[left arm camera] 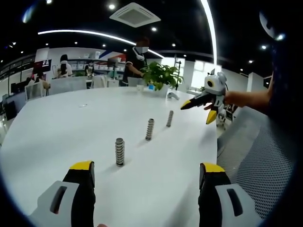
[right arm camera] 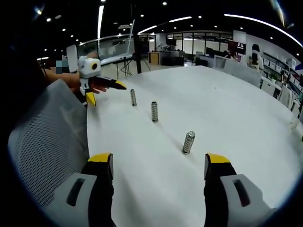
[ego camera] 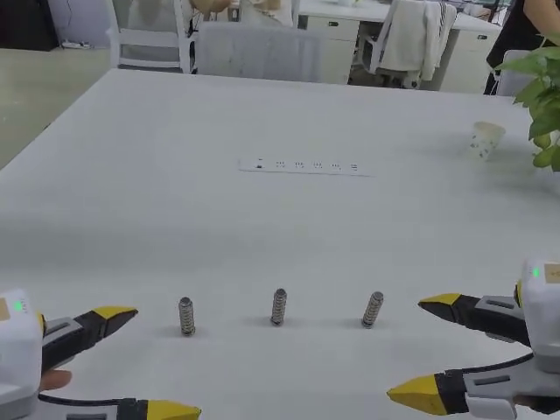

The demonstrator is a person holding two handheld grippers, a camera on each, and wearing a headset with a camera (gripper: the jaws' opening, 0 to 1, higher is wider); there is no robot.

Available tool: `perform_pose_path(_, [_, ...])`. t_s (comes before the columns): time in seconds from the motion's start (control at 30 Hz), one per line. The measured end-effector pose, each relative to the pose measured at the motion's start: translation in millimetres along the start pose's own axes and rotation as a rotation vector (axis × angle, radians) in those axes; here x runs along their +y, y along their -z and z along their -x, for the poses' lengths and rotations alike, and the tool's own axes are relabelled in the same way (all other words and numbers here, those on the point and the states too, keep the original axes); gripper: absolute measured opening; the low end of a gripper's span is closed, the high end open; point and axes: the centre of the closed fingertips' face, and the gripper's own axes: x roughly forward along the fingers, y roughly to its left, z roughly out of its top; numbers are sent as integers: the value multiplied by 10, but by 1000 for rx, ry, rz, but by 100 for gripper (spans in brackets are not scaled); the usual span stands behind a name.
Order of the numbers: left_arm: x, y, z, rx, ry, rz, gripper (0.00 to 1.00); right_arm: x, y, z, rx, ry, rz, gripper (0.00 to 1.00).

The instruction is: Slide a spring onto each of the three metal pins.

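Note:
Three metal springs stand upright in a row on the white table: the left spring [ego camera: 186, 316] [left arm camera: 120, 151] [right arm camera: 133, 97], the middle spring [ego camera: 278, 307] [left arm camera: 150, 129] [right arm camera: 154, 111] and the right spring [ego camera: 373, 310] [left arm camera: 169, 118] [right arm camera: 188, 142], which leans a little. The pins are hidden inside the coils. My left gripper [ego camera: 140, 360] [left arm camera: 147, 176] is open at the near left with nothing between its yellow-tipped jaws. My right gripper [ego camera: 424, 348] [right arm camera: 158, 164] is open at the near right, also holding nothing. Each gripper is short of the row, touching no spring.
A white power strip [ego camera: 304, 165] lies mid-table. A paper cup [ego camera: 483, 140] and a green plant [ego camera: 542, 96] sit at the far right. Chairs [ego camera: 254, 51] and desks stand beyond the far edge. A grey mesh chair back [right arm camera: 47, 142] is beside me.

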Motion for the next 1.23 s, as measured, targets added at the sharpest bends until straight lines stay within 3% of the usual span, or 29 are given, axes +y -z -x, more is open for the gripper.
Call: perform_pose_path(1.23, [24,21,-36,2,5,20,92,-59,-10,16,-4,14,-27,80])
